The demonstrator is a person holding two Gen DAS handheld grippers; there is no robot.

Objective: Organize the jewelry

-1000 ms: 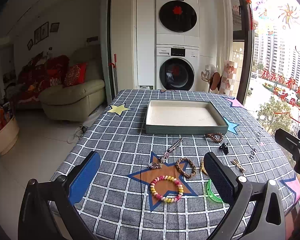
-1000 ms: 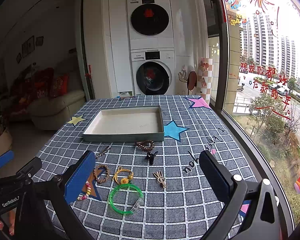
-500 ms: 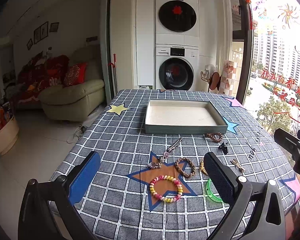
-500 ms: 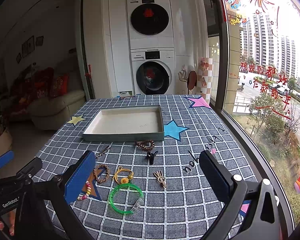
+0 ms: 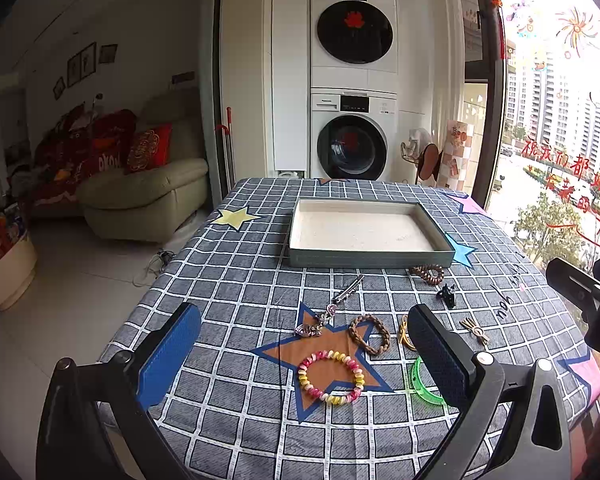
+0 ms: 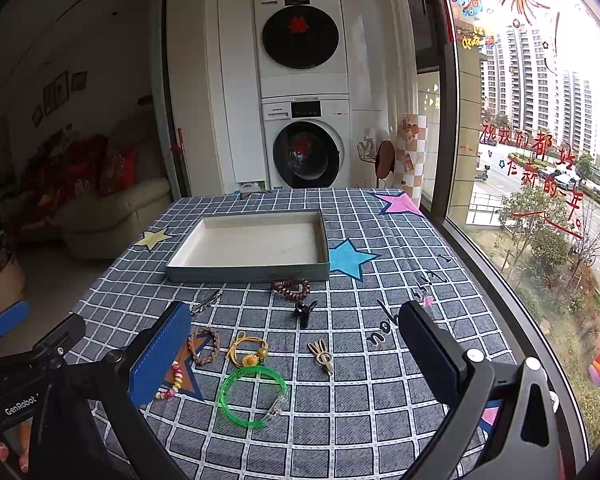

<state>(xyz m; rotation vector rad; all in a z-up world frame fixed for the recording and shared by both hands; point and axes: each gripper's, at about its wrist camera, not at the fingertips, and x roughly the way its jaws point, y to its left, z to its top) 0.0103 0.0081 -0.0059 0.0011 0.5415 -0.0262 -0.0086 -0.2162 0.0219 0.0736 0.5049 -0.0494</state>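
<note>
Stacked washing machines (image 5: 354,92) stand behind a table spread with a checked cloth (image 5: 236,284), a sofa (image 5: 140,196) off to the left and a big window (image 6: 540,120) on the right. At the far middle of the cloth sits a shallow tray (image 5: 366,257) with a pale inside and nothing in it.

Nearer the front edge, the jewelry lies loose on the cloth. From the left come a silver clip with a pink charm (image 5: 332,310), a pink and yellow bead bracelet (image 5: 331,378) on an orange star, and a brown braided bracelet (image 5: 370,334) touching the star's upper arm. Then follow a yellow hair tie with a flower (image 6: 247,350), a green bangle (image 6: 254,396), a small black claw clip (image 6: 304,310), a brown coil tie (image 6: 292,288) just beside the tray's front wall, and a gold clip (image 6: 322,356).

Both tools hover above the near edge. Left gripper (image 5: 300,354) has its fingers spread wide and holds nothing, the bead bracelet lying between them in its view. Right gripper (image 6: 294,358) is likewise wide apart and empty, over the green bangle and gold clip.
</note>
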